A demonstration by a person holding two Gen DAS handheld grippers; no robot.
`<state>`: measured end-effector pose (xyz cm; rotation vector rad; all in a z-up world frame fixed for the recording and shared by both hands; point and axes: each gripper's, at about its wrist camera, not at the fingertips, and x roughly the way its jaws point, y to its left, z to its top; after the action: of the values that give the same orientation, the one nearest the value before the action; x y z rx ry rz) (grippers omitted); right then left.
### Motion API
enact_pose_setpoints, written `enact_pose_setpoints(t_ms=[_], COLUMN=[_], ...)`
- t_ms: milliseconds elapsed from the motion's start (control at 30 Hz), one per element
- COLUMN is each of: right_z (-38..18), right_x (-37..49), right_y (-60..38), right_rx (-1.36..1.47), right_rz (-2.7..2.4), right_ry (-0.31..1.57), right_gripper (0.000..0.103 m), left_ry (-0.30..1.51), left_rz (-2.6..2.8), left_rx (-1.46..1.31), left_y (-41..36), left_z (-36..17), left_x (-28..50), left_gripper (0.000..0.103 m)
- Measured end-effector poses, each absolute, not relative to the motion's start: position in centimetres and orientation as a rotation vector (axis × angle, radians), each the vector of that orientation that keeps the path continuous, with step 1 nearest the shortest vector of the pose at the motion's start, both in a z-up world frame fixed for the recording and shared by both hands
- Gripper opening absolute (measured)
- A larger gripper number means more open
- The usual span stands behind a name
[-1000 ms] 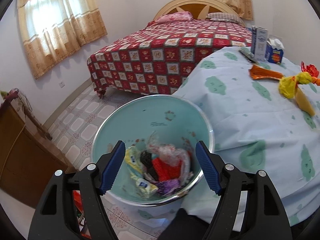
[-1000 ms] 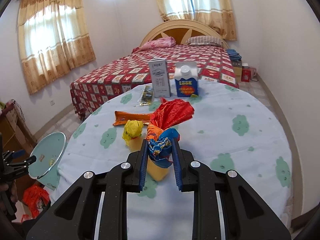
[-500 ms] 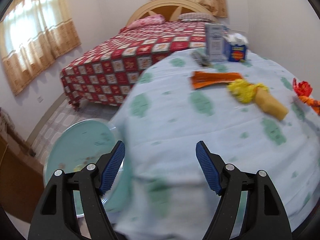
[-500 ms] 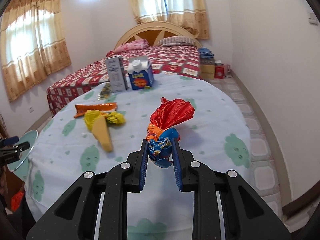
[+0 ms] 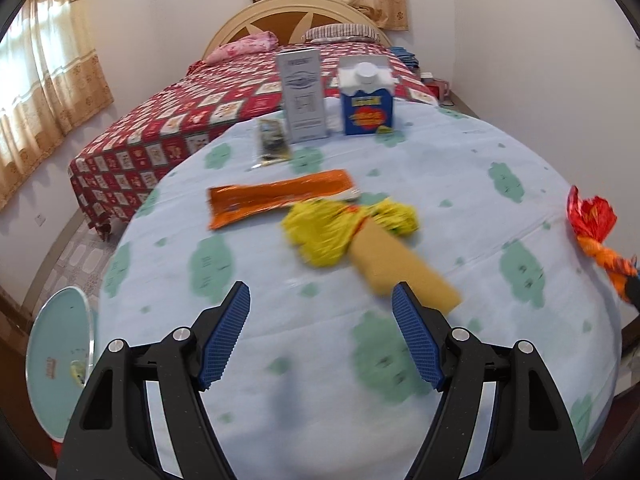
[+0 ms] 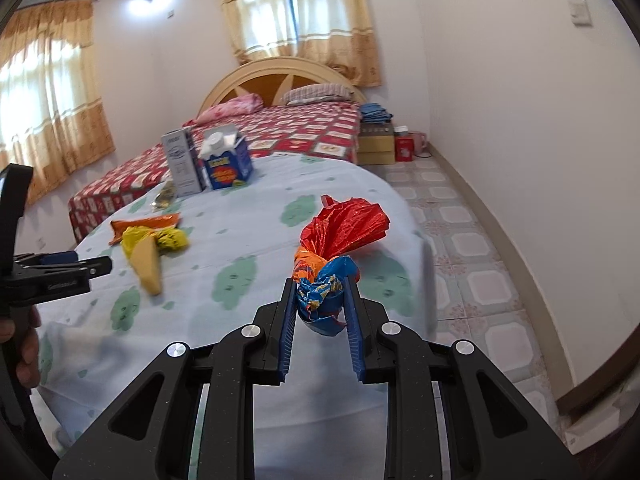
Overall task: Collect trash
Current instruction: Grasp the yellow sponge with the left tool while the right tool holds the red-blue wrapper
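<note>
My right gripper [image 6: 320, 300] is shut on a crumpled red, orange and blue wrapper [image 6: 340, 232], held above the round table; the wrapper also shows at the right edge of the left wrist view [image 5: 592, 220]. My left gripper [image 5: 322, 308] is open and empty over the near part of the table, just short of a yellow wrapper with a tan cone [image 5: 352, 228]. An orange wrapper [image 5: 276, 196] lies behind it. The teal trash bin [image 5: 60, 364] stands on the floor at the lower left, some trash inside.
A grey carton [image 5: 302, 96], a blue carton [image 5: 366, 100] and a small dark packet [image 5: 272, 144] stand at the table's far edge. A bed with a red patterned cover [image 5: 192, 120] is behind. The table has a light blue cloth [image 5: 480, 152].
My left gripper has swung from over the trash bin to over the table, toward the yellow wrapper. My right gripper has carried its wrapper rightward, toward the table's right edge.
</note>
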<state>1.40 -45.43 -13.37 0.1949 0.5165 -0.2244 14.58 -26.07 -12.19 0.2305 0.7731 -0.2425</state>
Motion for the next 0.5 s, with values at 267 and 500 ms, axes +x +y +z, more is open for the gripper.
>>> enact_pose_setpoints(t_ms=[267,500], right_z=[-14.6,-14.4], right_x=[0.8,0.5], right_y=[-46.2,-46.1], right_rx=[0.241,0.247], right_rz=[-0.224,-0.212], right_ry=[0.508,0.498], right_gripper=[0.024,0.024], left_ry=[0.819,0.897], left_rz=[-0.261,-0.368], left_rx=[0.254,0.251], left_y=[-30.3,-29.6], left_z=[-13.7,-14.2], left_x=[15.3,15.2], left_gripper=[0.081,0.032])
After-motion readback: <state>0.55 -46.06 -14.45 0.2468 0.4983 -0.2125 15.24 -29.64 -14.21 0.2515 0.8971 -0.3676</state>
